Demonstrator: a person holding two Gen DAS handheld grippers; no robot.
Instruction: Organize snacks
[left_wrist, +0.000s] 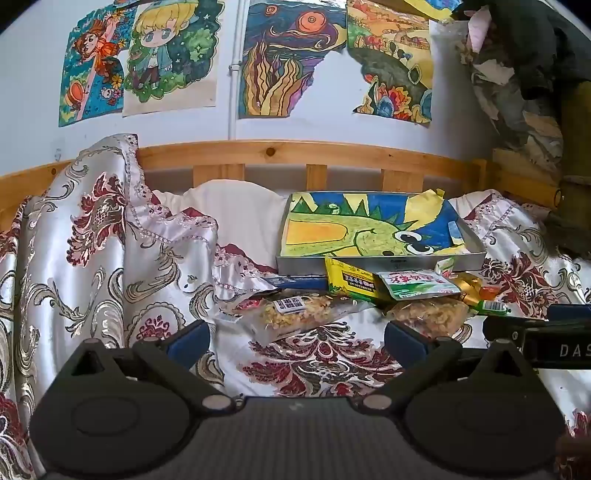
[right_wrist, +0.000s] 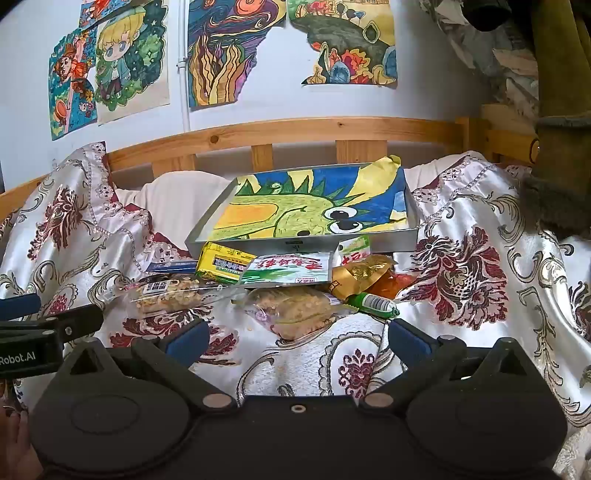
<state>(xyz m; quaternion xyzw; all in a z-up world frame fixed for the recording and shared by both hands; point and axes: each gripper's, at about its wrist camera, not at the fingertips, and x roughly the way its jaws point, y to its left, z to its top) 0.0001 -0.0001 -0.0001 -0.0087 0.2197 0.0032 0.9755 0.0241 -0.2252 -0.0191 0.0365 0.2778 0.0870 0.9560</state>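
A pile of snack packets lies on the patterned bedspread in front of a grey tray (left_wrist: 476, 245) (right_wrist: 413, 221) lined with a dragon drawing. It holds a yellow packet (left_wrist: 349, 282) (right_wrist: 221, 264), a white-green packet (left_wrist: 417, 284) (right_wrist: 291, 269), two clear bags of nuts (left_wrist: 295, 314) (right_wrist: 299, 308), a gold wrapper (right_wrist: 360, 277) and a green sausage stick (left_wrist: 491, 306) (right_wrist: 373, 302). My left gripper (left_wrist: 297, 338) is open and empty, just short of the pile. My right gripper (right_wrist: 299, 341) is open and empty, close before the nearer nut bag.
A wooden bed rail (left_wrist: 295, 153) (right_wrist: 295, 129) runs behind the tray, with drawings on the wall above. Bunched bedspread (left_wrist: 92, 229) rises at the left. Clothes hang at the right (right_wrist: 546, 74). Each gripper shows at the edge of the other's view.
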